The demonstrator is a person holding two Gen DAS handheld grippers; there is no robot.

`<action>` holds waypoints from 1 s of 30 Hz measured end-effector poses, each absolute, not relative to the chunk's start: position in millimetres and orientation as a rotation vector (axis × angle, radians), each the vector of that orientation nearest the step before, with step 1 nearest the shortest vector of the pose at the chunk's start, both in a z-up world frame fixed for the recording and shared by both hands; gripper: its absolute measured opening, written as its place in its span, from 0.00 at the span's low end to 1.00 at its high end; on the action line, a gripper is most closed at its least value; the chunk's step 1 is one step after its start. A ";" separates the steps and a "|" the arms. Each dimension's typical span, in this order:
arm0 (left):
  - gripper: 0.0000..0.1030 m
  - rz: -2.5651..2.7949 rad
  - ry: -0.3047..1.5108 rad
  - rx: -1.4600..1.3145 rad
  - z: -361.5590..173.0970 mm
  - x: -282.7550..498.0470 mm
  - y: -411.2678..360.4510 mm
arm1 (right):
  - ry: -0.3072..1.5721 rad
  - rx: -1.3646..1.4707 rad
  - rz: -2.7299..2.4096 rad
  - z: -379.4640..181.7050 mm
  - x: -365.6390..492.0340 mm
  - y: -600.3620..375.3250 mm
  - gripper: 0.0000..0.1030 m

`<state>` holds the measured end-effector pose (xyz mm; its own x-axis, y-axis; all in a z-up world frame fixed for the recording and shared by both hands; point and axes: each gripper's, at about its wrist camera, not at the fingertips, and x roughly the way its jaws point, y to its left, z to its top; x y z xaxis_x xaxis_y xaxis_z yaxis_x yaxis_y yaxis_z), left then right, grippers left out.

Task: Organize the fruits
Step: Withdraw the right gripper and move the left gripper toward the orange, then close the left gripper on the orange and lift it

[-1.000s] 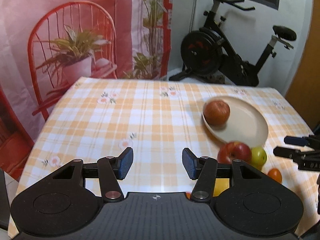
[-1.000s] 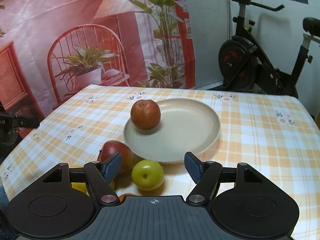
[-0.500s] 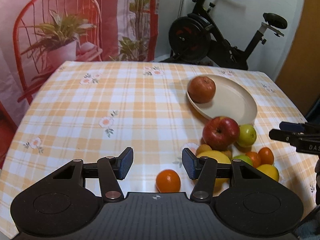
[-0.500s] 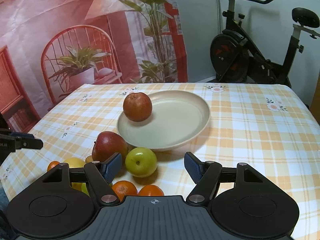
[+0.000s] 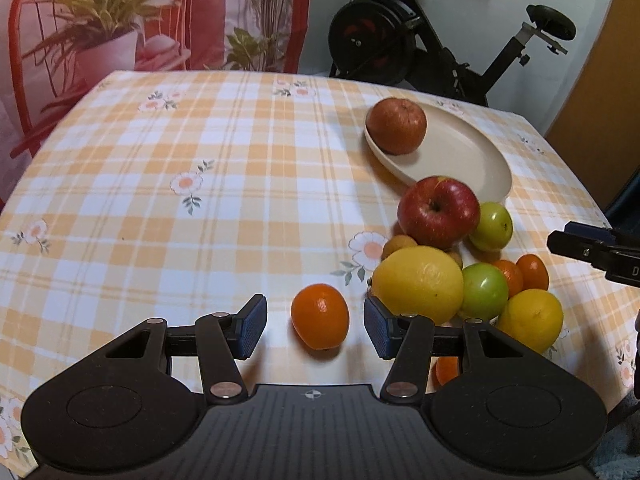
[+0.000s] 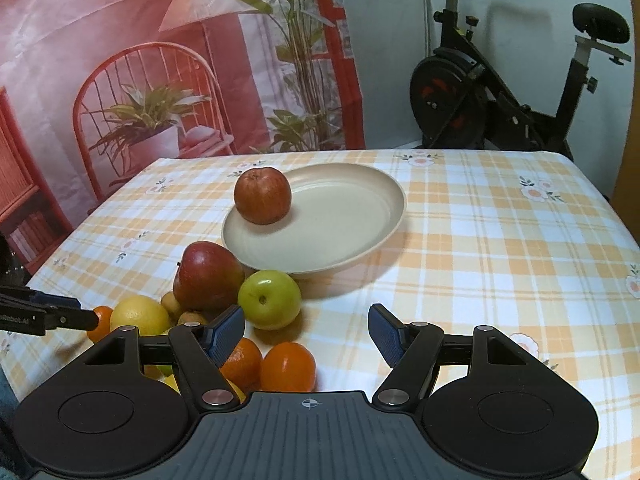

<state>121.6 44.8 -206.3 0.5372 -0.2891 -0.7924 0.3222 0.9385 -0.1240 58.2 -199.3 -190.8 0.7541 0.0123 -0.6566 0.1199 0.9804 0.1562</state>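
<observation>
L gripper (image 5: 315, 326): jaws wide apart, ribbed blue pads (image 5: 252, 326) either side of a small glossy mandarin (image 5: 319, 316) w/ dimpled skin; pads not touching it. Mandarin sits alone on the checked orange-white tablecloth (image 5: 200, 208), just left of the fruit pile.

R gripper (image 6: 306, 334): jaws also apart, nothing between the pads, hanging over the pile's edge. 2 round oranges (image 6: 287, 366) just in front of it, left pad overlapping 1.

Pile, near to far: big matte lemon (image 5: 419, 283), smooth green fruit (image 5: 484, 291), 2nd lemon (image 5: 530, 320), then shiny red apple (image 5: 438, 212) and a green apple (image 6: 269, 299) w/ stem dimple, both right by the plate rim.

Beyond: shallow cream plate (image 6: 352, 236), smooth, round, holding 1 dull russet-red apple (image 6: 262, 195) near its left edge.

Behind table: printed fabric backdrop (image 6: 160, 60), black exercise bike (image 6: 500, 108).
</observation>
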 end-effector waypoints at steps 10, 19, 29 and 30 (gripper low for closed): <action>0.47 -0.376 0.951 0.068 -217.1 124.8 38.4 | 0.737 0.193 -0.081 -195.5 57.8 -204.5 0.61; 0.37 -0.385 0.947 0.075 -220.5 124.8 39.1 | 0.777 0.212 -0.051 -203.5 59.4 -204.6 0.50; 0.37 -0.395 0.952 0.076 -222.8 126.0 38.1 | 0.798 0.223 -0.015 -206.5 62.0 -200.7 0.47; 0.37 -0.396 0.953 0.079 -223.2 125.8 37.8 | 0.800 0.225 -0.013 -207.0 62.1 -200.9 0.47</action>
<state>125.8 37.8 -223.2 0.5135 -0.2952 -0.8057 0.3636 0.9254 -0.1073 62.1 -200.9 -207.0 0.6977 0.0729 -0.7127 0.0969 0.9761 0.1948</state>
